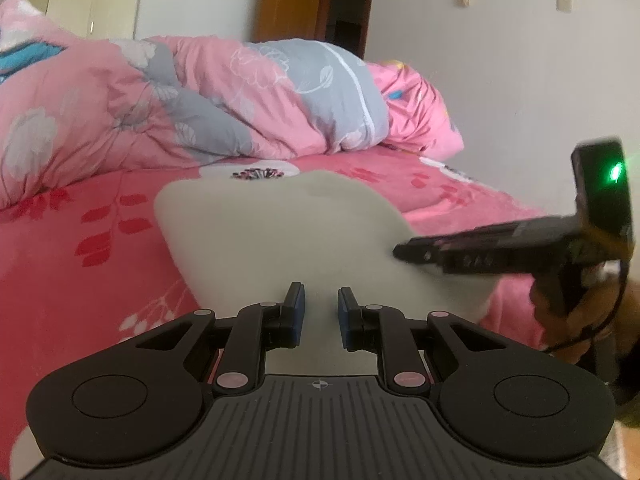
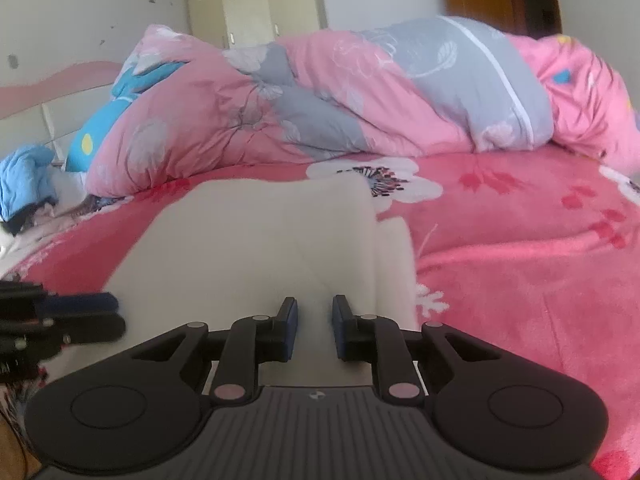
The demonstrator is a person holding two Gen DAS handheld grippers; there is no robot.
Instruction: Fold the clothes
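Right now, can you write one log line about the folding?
step: folding | item: cream folded soft garment on red flowered bedsheet | left gripper: jaws open, empty | right gripper: jaws open, empty

Bunched quilt point(image 2: 320, 100) walls the far side, bedspread point(image 2: 520, 240) open rightward

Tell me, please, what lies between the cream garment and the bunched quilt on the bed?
Only bare red floral blanket separates the cream garment from the quilt; its white flower print sits there. Both wrist views show this.
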